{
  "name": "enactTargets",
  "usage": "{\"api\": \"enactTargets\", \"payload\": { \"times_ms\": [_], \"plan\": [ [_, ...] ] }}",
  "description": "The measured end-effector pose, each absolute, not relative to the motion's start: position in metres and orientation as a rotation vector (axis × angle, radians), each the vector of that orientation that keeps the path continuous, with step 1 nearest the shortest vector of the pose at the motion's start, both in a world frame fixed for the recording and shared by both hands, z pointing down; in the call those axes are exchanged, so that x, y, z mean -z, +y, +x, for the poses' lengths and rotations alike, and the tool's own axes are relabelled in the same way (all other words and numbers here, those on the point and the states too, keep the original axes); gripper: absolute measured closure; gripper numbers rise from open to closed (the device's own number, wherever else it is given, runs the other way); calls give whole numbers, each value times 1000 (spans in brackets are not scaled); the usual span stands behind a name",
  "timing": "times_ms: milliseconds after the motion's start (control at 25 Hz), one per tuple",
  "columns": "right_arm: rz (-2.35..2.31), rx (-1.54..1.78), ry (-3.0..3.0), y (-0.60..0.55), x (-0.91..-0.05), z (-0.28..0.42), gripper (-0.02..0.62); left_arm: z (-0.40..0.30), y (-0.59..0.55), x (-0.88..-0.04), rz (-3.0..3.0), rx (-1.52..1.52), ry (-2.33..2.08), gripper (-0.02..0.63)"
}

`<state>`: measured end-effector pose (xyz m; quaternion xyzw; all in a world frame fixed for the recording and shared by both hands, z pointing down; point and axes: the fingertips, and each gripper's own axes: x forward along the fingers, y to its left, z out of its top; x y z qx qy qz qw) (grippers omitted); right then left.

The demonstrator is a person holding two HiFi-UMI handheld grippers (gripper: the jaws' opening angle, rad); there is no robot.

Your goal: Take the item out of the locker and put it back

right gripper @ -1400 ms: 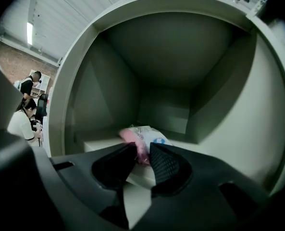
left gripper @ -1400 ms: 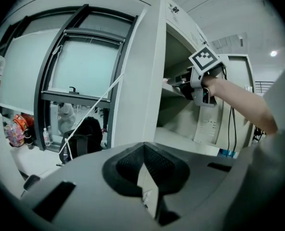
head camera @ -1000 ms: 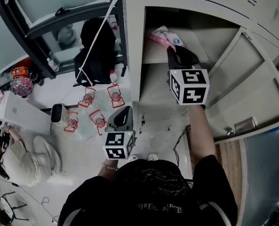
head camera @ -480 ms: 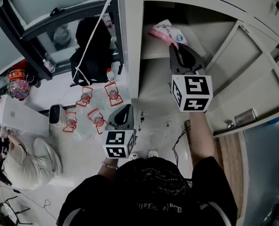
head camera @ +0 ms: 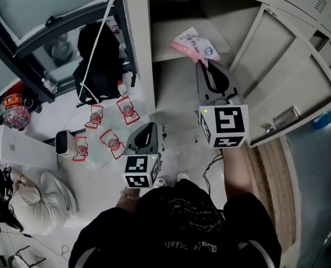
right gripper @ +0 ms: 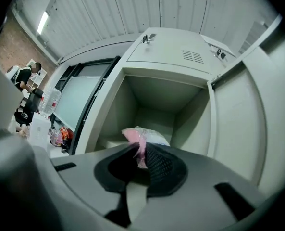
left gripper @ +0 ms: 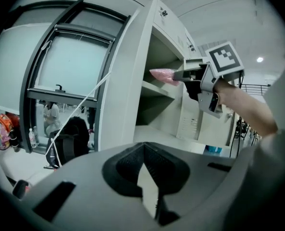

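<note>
A pink and white packet (head camera: 194, 43) hangs just in front of the locker's shelf (head camera: 164, 56), pinched at its near edge by my right gripper (head camera: 205, 66), which is shut on it. The right gripper view shows the pink edge of the packet (right gripper: 143, 139) caught between the pads of the right gripper (right gripper: 139, 159), with the open compartment behind it. In the left gripper view the packet (left gripper: 162, 74) sticks out level from the right gripper (left gripper: 181, 76) outside the locker's front. My left gripper (head camera: 145, 132) stays low, shut and empty, its jaws (left gripper: 144, 170) pointing at the locker.
The locker door (head camera: 288, 77) stands swung open to the right. A black backpack (head camera: 101, 57) leans by the window frame at the left. Several red-framed items (head camera: 114, 128) and a white box (head camera: 21, 149) lie on the floor. A person (head camera: 39, 193) crouches at lower left.
My right gripper has drawn back from the shelf toward me with the packet in it. The packet has come off the shelf. The left gripper has stayed put.
</note>
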<state>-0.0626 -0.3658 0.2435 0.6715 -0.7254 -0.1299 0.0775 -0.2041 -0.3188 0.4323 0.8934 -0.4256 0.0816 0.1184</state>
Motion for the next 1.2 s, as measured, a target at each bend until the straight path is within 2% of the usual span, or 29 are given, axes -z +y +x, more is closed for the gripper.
{"api": "enactTargets", "payload": {
  "times_ms": [1200],
  "plan": [
    [2244, 111, -1966, -239, -346, -48, 560, -165, -274, -423, 2792, -150, -1050, 600]
  ]
}}
